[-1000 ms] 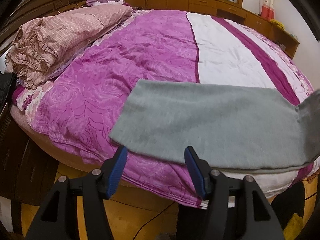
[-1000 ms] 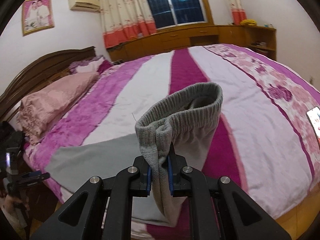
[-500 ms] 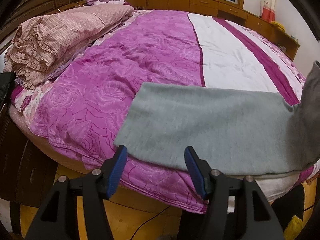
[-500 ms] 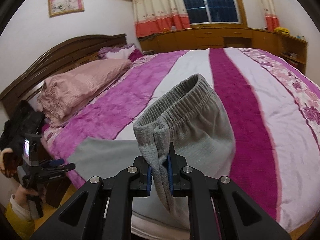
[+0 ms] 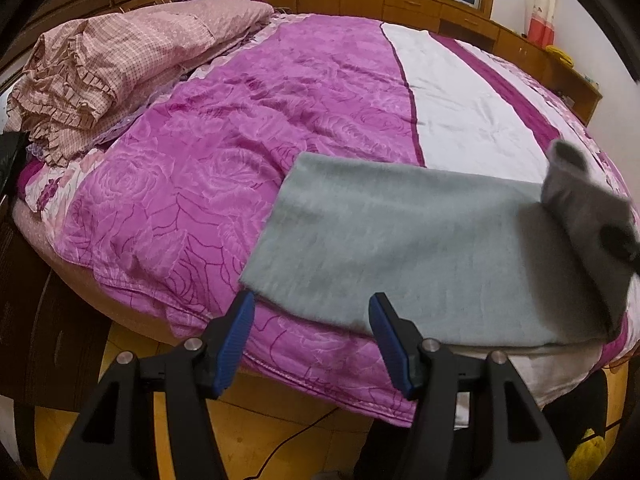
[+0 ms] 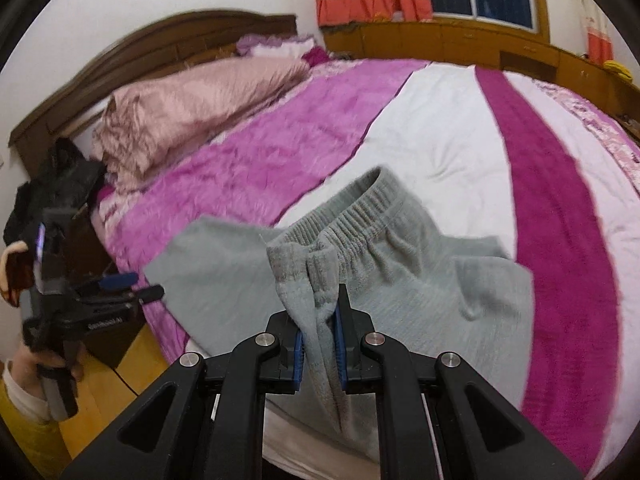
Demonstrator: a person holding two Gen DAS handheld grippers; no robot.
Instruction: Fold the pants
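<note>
Grey fleece pants (image 5: 416, 248) lie across the near edge of the bed, legs flat and pointing left. My left gripper (image 5: 312, 320) is open and empty, just off the bed edge by the leg ends. My right gripper (image 6: 320, 320) is shut on the elastic waistband (image 6: 352, 208) and holds it low over the legs, so the waist end is folded over toward the leg ends. The lifted waist end also shows at the right of the left wrist view (image 5: 584, 208). The left gripper shows in the right wrist view (image 6: 132, 288), at the left beside the bed.
The bed carries a magenta, white and pink striped quilt (image 5: 248, 128). A pink ruffled pillow (image 5: 120, 60) lies at the headboard end (image 6: 160, 52). Wooden cabinets (image 6: 440, 40) run under the window. Wooden floor (image 5: 260, 432) with a cable lies below the bed edge.
My right gripper has carried the waistband leftward and down over the legs. The left gripper stays open and has barely moved.
</note>
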